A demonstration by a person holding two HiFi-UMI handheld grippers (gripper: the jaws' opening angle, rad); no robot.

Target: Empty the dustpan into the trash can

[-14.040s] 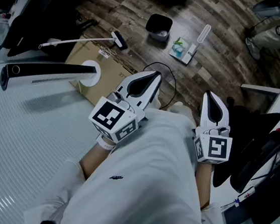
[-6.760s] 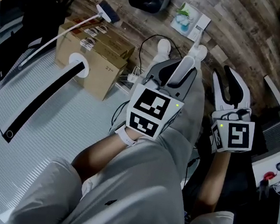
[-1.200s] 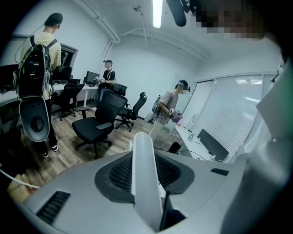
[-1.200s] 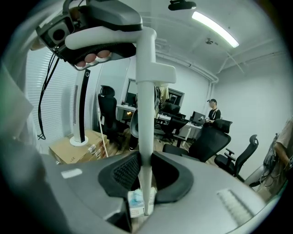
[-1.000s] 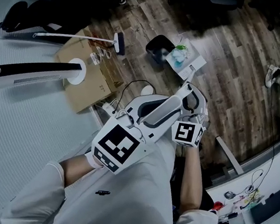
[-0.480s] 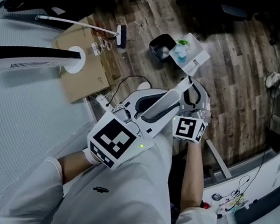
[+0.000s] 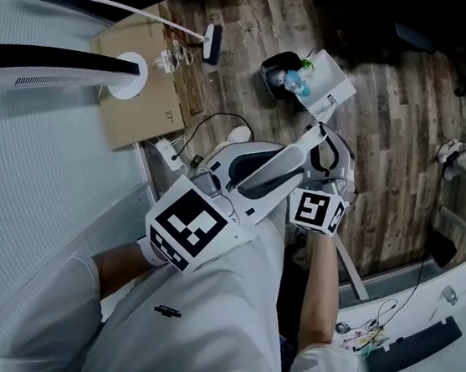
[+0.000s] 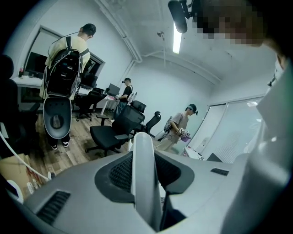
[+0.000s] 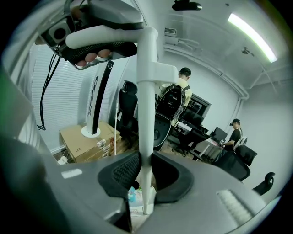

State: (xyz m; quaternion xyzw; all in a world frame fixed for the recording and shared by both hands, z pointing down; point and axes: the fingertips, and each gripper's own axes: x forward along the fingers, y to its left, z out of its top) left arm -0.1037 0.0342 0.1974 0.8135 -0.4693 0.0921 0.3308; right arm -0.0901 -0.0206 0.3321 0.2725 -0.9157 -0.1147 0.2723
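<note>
Floor (image 7: 405,160): dark wood planks are running under everything in the head view, and the task's things are sitting at its upper middle.
Cardboard box (image 7: 136,114): it is lying to the left, well apart from the trash can and playing no part.
Dustpan (image 7: 340,86): the white pan is hanging at the lower end of its long handle, just beside the trash can on that can's right. Whether it is resting on the floor or riding clear of it I cannot tell.
Trash can (image 7: 278,64): the small black can is standing upright and open-topped, with something pale lying inside.
Dustpan handle (image 7: 280,163): the white shaft is running from the person's lap out toward the pan, passing through both sets of jaws.
Left hand-held gripper (image 8: 144,164): it is clenching the upper part of the handle, pads pressing on either side of the shaft.
Right hand-held gripper (image 9: 146,171): it is grasping the same handle lower down, with the pan showing beyond its jaws.
Rubbish (image 7: 295,81): blue and green scraps are sitting in the pan, at the edge nearest the can.
Done: both grips are looking secure and the pan is arriving next to the can.
Left: the pan is not yet tipping, so bringing its lip over the rim and tilting the load out is remaining.
</note>
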